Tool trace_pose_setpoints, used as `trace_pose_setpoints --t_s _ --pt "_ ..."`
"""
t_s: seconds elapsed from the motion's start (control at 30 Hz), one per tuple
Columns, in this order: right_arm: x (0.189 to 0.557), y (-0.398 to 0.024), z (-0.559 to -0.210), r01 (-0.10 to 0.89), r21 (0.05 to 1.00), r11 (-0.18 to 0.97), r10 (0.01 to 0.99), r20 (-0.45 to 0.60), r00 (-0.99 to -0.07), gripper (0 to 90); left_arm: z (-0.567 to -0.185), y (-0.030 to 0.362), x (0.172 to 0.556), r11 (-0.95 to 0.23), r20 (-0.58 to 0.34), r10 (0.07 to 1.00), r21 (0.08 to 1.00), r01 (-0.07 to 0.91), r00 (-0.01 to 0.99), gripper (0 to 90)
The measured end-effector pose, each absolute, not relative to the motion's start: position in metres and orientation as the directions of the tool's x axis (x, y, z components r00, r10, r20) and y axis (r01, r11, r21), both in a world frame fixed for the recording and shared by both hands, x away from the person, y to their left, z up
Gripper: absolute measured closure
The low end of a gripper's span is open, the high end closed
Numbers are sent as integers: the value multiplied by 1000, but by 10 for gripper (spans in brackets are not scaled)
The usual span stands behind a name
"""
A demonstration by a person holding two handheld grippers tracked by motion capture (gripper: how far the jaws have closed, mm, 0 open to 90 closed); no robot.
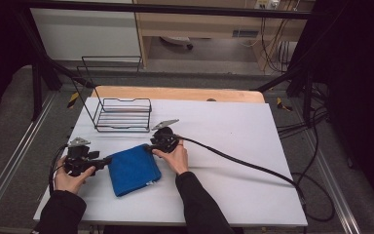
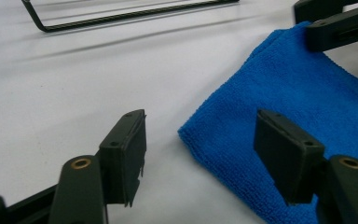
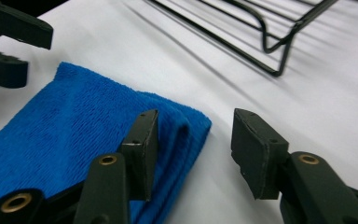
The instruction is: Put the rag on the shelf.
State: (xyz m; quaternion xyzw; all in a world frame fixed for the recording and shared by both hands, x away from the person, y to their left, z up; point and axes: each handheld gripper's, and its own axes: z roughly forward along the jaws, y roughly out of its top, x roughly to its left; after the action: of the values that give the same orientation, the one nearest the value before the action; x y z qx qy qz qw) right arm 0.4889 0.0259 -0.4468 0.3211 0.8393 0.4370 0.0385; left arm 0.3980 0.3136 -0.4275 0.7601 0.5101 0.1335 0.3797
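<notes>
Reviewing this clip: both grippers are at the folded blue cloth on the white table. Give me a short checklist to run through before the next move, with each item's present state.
1. Left gripper free of the blue cloth: ok; jaws stand apart with the cloth's corner between them, pads not pressing it.
2. Right gripper free of the cloth: ok; jaws apart over the folded corner, no grip.
3. Cloth folded and lying flat on the table: ok; layers stacked, edges roughly even.
4. Wire basket apart from the cloth: ok; it stands beyond it, not touching.
5. Right gripper's cable off the cloth: ok; it trails away to the table's right side.
6. Cloth's underside layers aligned: cannot tell.
</notes>
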Motion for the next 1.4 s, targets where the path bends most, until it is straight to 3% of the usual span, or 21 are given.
trace_pose_setpoints --t_s 0.3,0.4,0.57,0.83,1.1,1.4 --pt "497 38 -456 500 741 448 548 214 -808 643 -426 316 399 -184 -182 879 722 667 440 261" --pt "496 40 -456 516 725 457 531 243 -812 738 -427 315 400 -183 -181 882 721 669 436 257" --pt "494 40 -456 542 710 450 532 275 -801 822 -427 315 401 -177 -191 878 722 669 438 257" --pt "488 37 -448 558 726 403 586 264 -766 840 -431 314 404 -174 -203 873 721 671 444 275" --pt "468 14 -440 594 743 310 682 261 -683 839 -437 306 415 -126 -248 872 719 684 422 432" --pt "467 7 -446 583 752 308 674 259 -691 832 -447 286 432 -162 -228 874 695 701 429 602"
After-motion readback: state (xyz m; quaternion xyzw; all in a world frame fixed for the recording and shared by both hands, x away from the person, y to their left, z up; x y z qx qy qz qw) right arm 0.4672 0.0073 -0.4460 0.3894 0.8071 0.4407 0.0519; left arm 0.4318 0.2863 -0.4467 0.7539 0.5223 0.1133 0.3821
